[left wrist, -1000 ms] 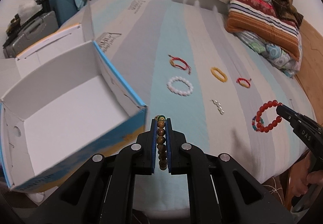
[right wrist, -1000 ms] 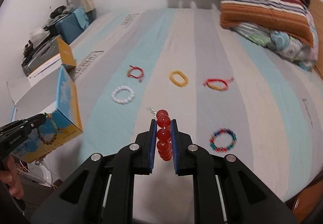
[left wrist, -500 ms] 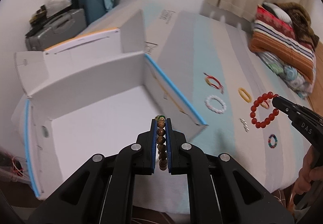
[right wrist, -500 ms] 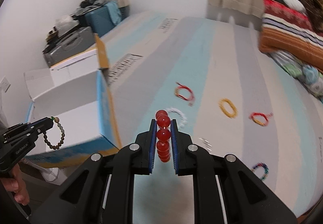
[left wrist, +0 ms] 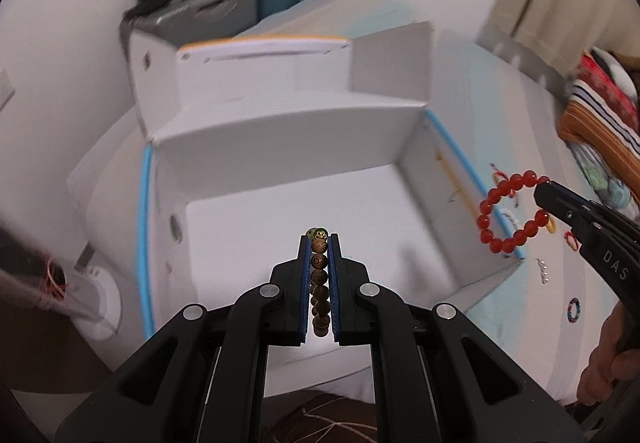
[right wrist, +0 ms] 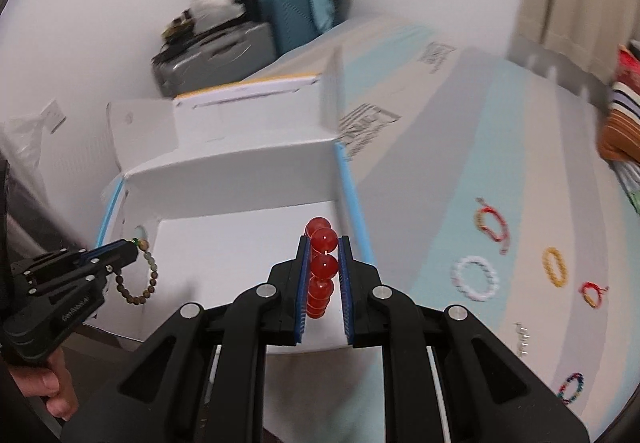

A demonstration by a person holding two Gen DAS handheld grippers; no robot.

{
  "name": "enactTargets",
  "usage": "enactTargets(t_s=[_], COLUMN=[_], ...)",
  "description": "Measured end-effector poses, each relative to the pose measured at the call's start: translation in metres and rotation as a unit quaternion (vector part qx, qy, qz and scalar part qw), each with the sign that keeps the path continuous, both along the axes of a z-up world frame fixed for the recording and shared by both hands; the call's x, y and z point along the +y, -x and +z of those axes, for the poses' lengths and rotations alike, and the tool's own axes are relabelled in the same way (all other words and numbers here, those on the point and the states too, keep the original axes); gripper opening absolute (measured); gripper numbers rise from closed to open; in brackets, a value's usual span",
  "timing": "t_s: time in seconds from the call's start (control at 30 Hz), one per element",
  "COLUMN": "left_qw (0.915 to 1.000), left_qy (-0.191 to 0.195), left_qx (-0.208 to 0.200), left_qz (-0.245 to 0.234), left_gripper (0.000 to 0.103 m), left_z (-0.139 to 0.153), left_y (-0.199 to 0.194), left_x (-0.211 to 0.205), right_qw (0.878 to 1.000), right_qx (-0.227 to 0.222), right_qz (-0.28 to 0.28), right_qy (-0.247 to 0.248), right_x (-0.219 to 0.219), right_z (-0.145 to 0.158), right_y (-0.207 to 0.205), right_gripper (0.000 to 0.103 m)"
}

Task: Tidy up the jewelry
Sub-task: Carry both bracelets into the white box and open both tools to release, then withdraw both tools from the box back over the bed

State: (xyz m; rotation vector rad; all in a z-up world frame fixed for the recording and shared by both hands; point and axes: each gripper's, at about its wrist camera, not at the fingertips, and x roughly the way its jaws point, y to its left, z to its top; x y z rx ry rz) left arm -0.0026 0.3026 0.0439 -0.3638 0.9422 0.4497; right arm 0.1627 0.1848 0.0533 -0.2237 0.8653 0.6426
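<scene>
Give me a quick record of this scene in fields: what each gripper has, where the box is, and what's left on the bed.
left gripper: shut on wooden bead bracelet
right gripper: shut on red bead bracelet
box: open, white inside, nothing seen in it
bed: white bracelet, yellow bracelet, multicoloured bracelet, two red cord bracelets

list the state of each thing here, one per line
left gripper: shut on the wooden bead bracelet
wooden bead bracelet: pinched, hanging over the box
right gripper: shut on the red bead bracelet
red bead bracelet: pinched, hanging by the box's blue edge
white box: open, nothing seen inside
white bracelet: lying flat on the bed
yellow bracelet: lying flat on the bed
</scene>
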Motion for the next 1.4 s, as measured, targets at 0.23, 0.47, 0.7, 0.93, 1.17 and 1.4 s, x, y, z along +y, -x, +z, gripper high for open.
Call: enactTargets(t_s=[0.23,0.47,0.7,0.93,1.17,1.4], left_qw=[0.9974,0.9916,0.9913,0.9954,0.9983,0.9998], left_qy=[0.050,0.079,0.067,0.031,-0.007,-0.011], left_qx=[0.044,0.093,0.098,0.069,0.039,0.011], left_qz=[0.027,0.045,0.058,0.058,0.044,0.015], left_gripper=[0.008,0.008,0.015,0.077,0.096,0.097], left_z=[-0.034,-0.072,-0.076,-0.051,-0.027,-0.015], left_y=[0.006,0.002,0.007,0.006,0.001,-0.010], left_x=[0.030,0.047,0.050,0.039,0.012,-0.024], right_qw=[0.997,0.988,0.988,0.995,0.999,0.997], right_qx=[0.051,0.101,0.095,0.070,0.024,-0.015], right_qz=[0.032,0.037,0.025,0.008,-0.035,-0.077], right_qy=[0.050,0.107,0.118,0.074,0.031,0.024], right_x=[0.054,0.081,0.086,0.065,0.016,-0.040], right_z=[-0.037,-0.072,-0.077,-0.050,-0.019,-0.006], right_y=[-0.004,-0.013,-0.013,-0.010,-0.004,0.003], right_gripper=[0.013,0.013,0.023,0.066,0.091,0.096])
